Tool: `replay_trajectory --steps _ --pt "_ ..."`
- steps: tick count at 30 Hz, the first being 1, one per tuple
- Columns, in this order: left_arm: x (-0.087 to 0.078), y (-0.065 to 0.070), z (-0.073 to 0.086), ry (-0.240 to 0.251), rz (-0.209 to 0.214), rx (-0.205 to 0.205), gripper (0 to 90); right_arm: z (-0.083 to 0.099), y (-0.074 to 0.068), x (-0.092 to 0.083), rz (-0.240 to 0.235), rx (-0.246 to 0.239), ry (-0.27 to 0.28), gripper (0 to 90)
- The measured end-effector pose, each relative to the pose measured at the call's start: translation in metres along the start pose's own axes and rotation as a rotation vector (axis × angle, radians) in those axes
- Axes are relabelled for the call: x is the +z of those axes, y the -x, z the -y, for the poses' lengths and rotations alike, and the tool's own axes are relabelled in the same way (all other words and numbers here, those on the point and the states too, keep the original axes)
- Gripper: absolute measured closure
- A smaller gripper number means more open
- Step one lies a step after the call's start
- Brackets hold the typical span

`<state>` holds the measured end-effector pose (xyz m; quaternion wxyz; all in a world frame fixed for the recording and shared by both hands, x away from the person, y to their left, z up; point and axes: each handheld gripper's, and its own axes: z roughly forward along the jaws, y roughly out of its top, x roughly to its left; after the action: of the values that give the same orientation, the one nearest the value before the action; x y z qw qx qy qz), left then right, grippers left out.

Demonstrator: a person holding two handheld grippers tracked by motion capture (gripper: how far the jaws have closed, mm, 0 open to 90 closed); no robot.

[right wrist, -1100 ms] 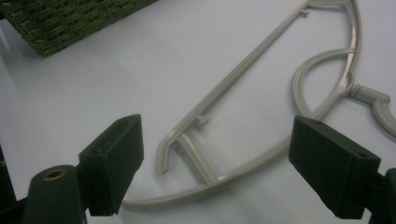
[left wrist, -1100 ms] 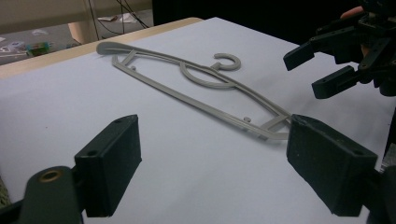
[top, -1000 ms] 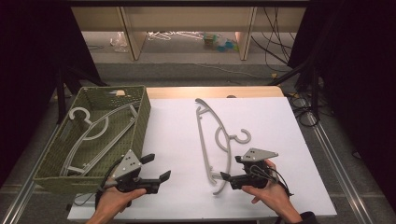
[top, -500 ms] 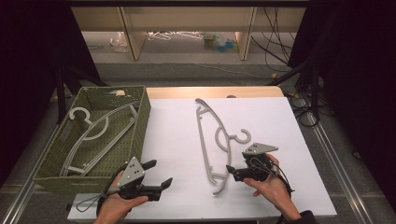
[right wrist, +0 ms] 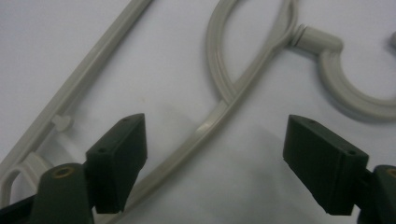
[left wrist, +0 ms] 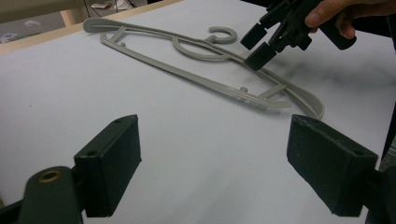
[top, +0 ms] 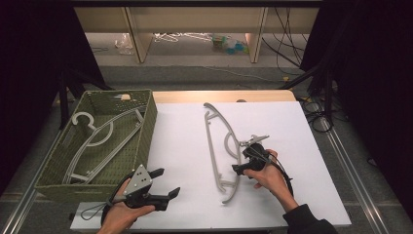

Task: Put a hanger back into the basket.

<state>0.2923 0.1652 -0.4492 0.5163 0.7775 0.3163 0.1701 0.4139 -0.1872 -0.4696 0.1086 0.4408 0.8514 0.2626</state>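
Note:
A grey plastic hanger lies flat on the white table, its hook toward the right. My right gripper hovers over the hanger's curved arm near the neck, tilted down and open. In the right gripper view the arm runs between the spread jaws of the right gripper, with nothing clamped. My left gripper is held low at the table's near left, open and empty. Its own view looks past the left gripper toward the hanger and the right gripper.
A green woven basket stands at the table's left edge with a second grey hanger inside it. Bare white tabletop lies between the two grippers. Shelving and cables sit on the floor beyond the table's far edge.
My right gripper has moved away from the person and leftward, onto the hanger's curved arm near the neck. The left gripper has dropped slightly toward the near edge. The hanger has not moved.

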Motion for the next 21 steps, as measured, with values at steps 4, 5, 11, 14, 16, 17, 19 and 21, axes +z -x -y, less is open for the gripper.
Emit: replay_trajectory --steps 4,5,11,14,16,17,19,21 --pt "0.0 0.0 0.0 -0.014 -0.01 0.006 17.6 -0.003 0.001 0.003 -0.009 -0.002 -0.028 27.3" --pt "0.0 0.0 0.0 -0.013 -0.007 0.005 17.6 -0.004 0.001 0.004 -0.011 -0.01 -0.034 29.2" --pt "0.0 0.0 0.0 -0.003 0.001 -0.001 17.6 -0.011 -0.003 0.007 0.021 -0.064 -0.105 35.3" --pt "0.0 -0.001 0.0 -0.004 0.003 0.014 17.6 -0.013 -0.003 0.007 0.024 -0.054 -0.122 37.9" --pt "0.001 -0.001 0.001 -0.006 0.008 -0.017 17.7 -0.014 -0.001 0.007 0.029 -0.036 -0.121 43.8" --pt "0.001 -0.001 0.001 -0.006 0.008 -0.017 17.8 -0.014 -0.001 0.007 0.029 -0.036 -0.121 43.8" --pt "0.001 -0.002 0.001 -0.013 -0.001 -0.006 17.8 -0.015 0.002 0.006 0.028 -0.03 -0.132 50.0" --pt "0.001 -0.003 0.002 -0.009 -0.001 -0.016 17.9 -0.017 0.006 0.006 0.026 -0.032 -0.148 55.8"
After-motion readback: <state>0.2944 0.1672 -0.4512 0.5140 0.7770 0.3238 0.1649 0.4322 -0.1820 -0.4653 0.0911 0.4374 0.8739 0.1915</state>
